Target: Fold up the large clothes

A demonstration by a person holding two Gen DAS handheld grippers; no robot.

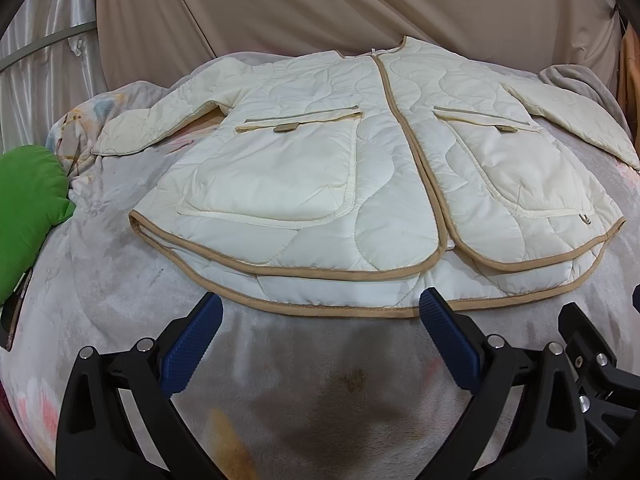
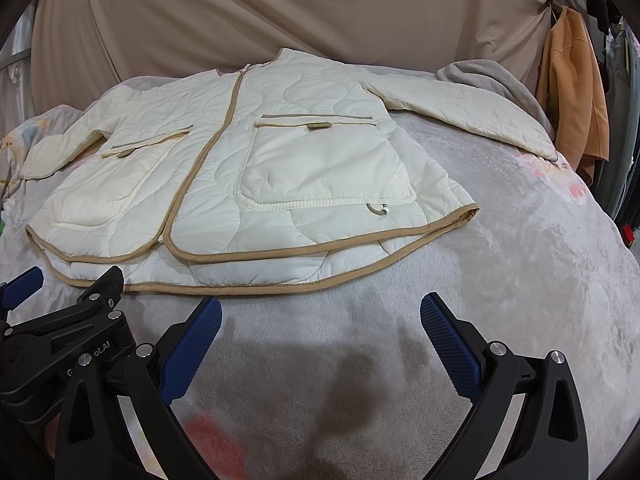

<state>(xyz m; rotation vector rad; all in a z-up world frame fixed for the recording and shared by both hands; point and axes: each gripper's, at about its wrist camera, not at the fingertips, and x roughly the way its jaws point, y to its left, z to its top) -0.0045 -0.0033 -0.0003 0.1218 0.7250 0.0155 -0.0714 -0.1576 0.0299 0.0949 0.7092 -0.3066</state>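
Observation:
A cream quilted jacket (image 1: 320, 152) with tan trim lies flat and front-up on a grey fleece blanket (image 1: 312, 384), both sleeves spread sideways. In the right wrist view the same jacket (image 2: 256, 168) sits ahead and to the left. My left gripper (image 1: 320, 312) is open just short of the jacket's hem, blue pads (image 1: 192, 344) wide apart, nothing between them. My right gripper (image 2: 320, 312) is open too, hovering over bare blanket (image 2: 520, 260) near the hem's right half. The left gripper's body (image 2: 68, 320) shows at the right view's left edge.
A green cushion (image 1: 28, 208) lies at the blanket's left edge, with a dark flat object (image 1: 16, 312) beside it. A beige drape (image 1: 360, 0) hangs behind. An orange garment (image 2: 576, 92) hangs at the far right. A bunched grey cloth (image 2: 488, 80) lies behind the right sleeve.

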